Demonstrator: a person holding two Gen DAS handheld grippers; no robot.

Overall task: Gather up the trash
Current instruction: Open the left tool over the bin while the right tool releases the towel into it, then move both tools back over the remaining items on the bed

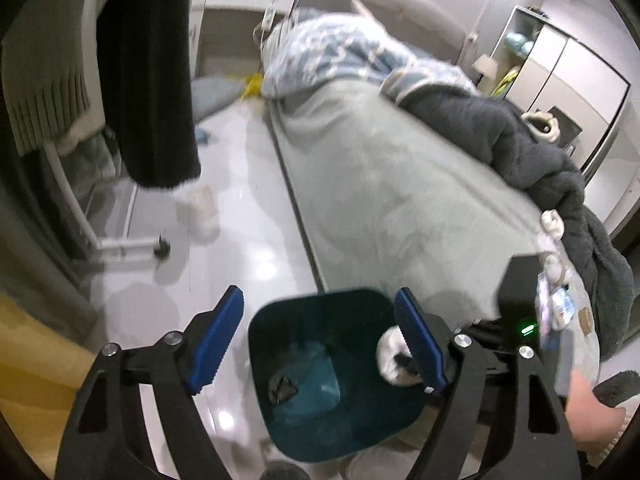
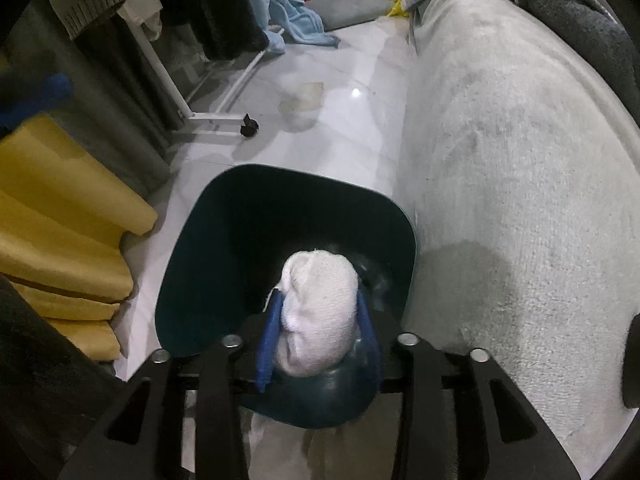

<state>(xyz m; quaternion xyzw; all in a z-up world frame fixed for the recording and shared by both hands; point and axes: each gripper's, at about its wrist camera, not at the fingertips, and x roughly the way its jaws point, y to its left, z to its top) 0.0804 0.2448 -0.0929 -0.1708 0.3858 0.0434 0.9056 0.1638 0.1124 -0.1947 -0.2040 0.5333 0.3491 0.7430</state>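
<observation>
A dark teal trash bin (image 1: 280, 320) stands on the floor beside the bed; it also shows in the right wrist view (image 2: 224, 216). My right gripper (image 2: 318, 320) is shut on a crumpled white tissue wad (image 2: 320, 312) and holds it over the bin's opening. The wad shows in the left wrist view (image 1: 390, 354) at the bin's right rim. My left gripper (image 1: 320, 340) is open and empty above the bin. Some dark scrap (image 1: 282, 388) lies at the bin's bottom. More white wads (image 1: 554, 220) lie on the bed by the dark blanket.
The bed with a pale grey cover (image 1: 400, 184) fills the right side. A dark grey blanket (image 1: 520, 140) lies on it. A white clothes rack with a castor (image 2: 248, 124) stands to the left. Yellow cushions (image 2: 60, 220) sit at the near left. A stain (image 2: 300, 98) marks the floor.
</observation>
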